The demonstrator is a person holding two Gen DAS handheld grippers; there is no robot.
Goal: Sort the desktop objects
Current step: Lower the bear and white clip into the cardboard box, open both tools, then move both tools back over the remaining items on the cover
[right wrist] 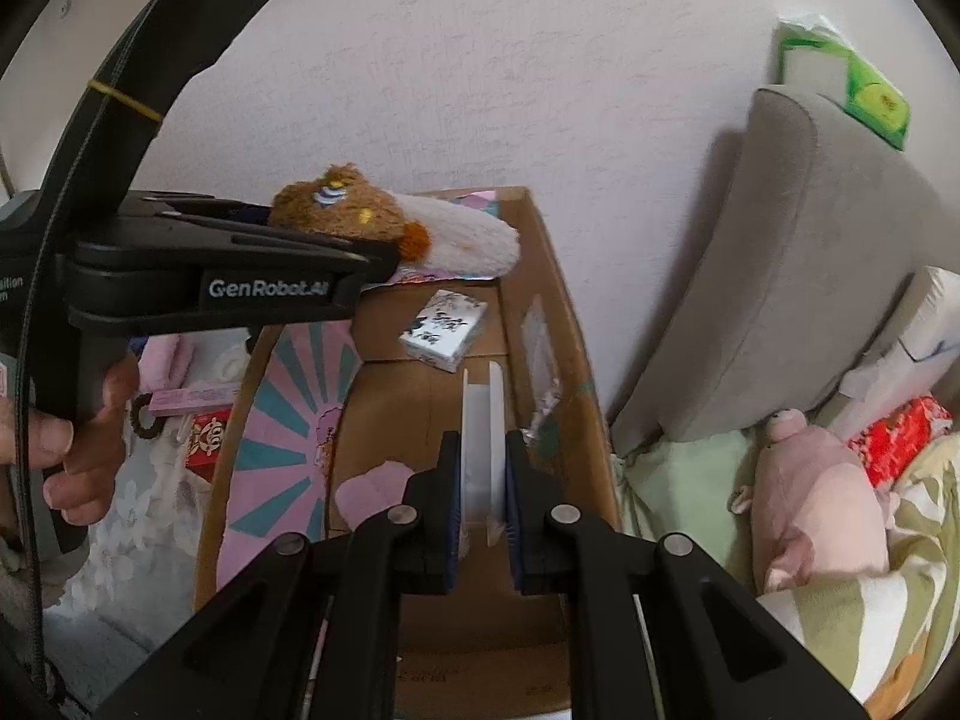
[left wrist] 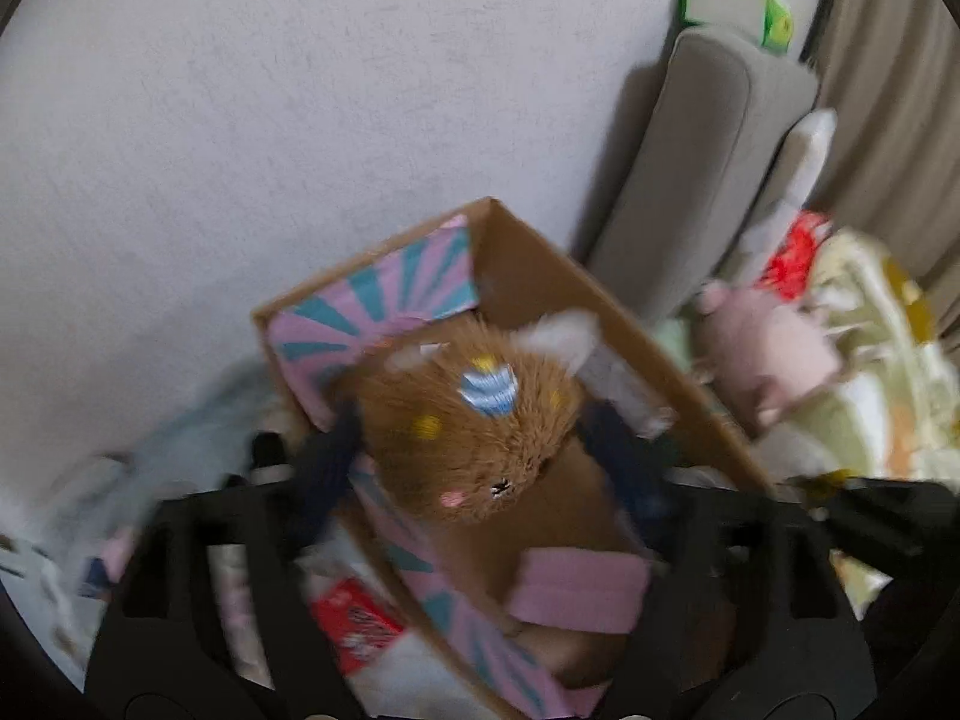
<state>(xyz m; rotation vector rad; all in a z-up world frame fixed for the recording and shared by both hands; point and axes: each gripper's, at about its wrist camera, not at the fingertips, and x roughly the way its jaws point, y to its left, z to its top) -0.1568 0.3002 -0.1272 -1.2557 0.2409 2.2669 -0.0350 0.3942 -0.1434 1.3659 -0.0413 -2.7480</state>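
A brown furry plush toy (left wrist: 456,462) with a white end hangs over the open cardboard box (left wrist: 606,300), between the wide-spread fingers of my left gripper (left wrist: 471,426). The pads do not seem to press on it. In the right wrist view the plush toy (right wrist: 360,222) sits at the tip of the left gripper (right wrist: 384,258), above the back of the cardboard box (right wrist: 540,276). My right gripper (right wrist: 483,480) is shut on a thin translucent white disc (right wrist: 480,414), seen edge-on over the box. A small white printed box (right wrist: 444,330) and pink scraps (right wrist: 372,492) lie inside.
A grey sofa cushion (right wrist: 780,276) stands right of the box, with a green tissue pack (right wrist: 852,78) on top. A pink pig plush (right wrist: 810,498) and a red packet (right wrist: 900,432) lie on the striped bedding. A red carton (right wrist: 207,438) sits left of the box by a hand (right wrist: 78,450).
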